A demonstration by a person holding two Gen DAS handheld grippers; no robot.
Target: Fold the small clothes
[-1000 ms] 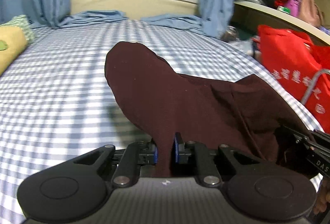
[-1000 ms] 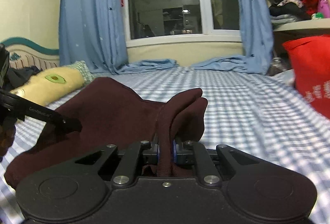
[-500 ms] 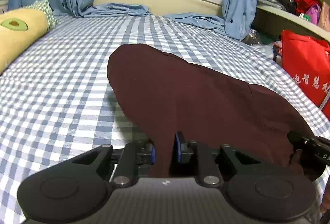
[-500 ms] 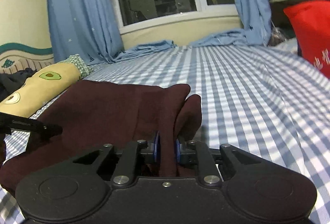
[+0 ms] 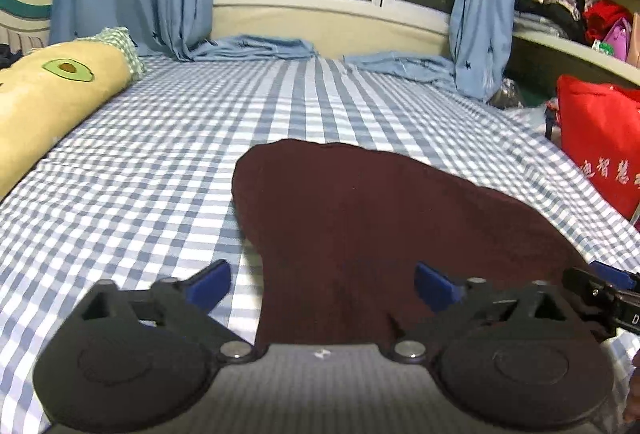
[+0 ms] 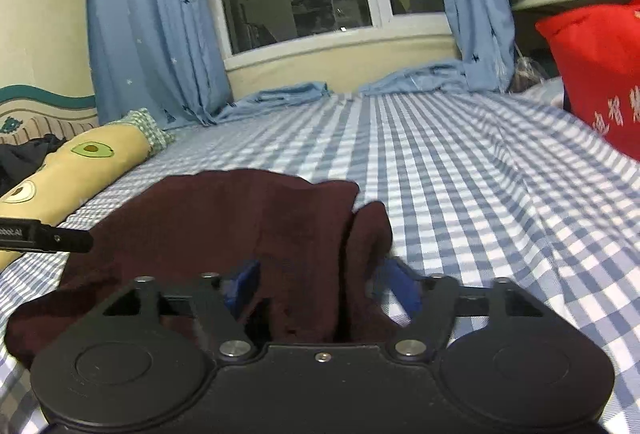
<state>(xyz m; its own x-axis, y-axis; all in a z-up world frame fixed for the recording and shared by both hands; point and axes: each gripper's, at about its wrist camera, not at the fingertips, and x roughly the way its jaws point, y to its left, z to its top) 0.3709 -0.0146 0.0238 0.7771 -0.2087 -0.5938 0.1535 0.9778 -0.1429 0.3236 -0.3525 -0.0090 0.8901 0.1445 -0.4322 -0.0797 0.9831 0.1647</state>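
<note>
Maroon garment (image 5: 360,234) lying spread on the blue-and-white checked bedsheet (image 5: 140,174), near the front edge of the bed and toward its right side, far edge rounded and resting flat, near edge running under both tools. Lying bunched at its right end in the right wrist view (image 6: 248,230), with one fold standing up in a ridge. Leaving a broad stretch of bare sheet open beyond and to the left, reaching up to the crumpled blue curtain hems (image 5: 260,48) under the window. Bordering that open room on the left, a long yellow avocado-print pillow (image 5: 44,102); on the right, a red bag (image 5: 600,138) standing close to the bed edge, with cluttered shelves (image 5: 580,46) above it. Left gripper (image 5: 322,286) pointing forward and somewhat downward over the near hem, jaws opening and already spread wide, blue pads (image 5: 210,284) standing clear of the cloth, left pad over bare sheet, right pad over the fabric, nothing pinched. Right gripper (image 6: 320,288) angling gently down at the bunched end, jaws likewise opening, the raised ridge of fabric sitting loose between the pads (image 6: 242,284) without being pressed. Showing at the right edge of the left view, the other tool's black tip (image 5: 600,294), just beside the garment's near right corner.
</note>
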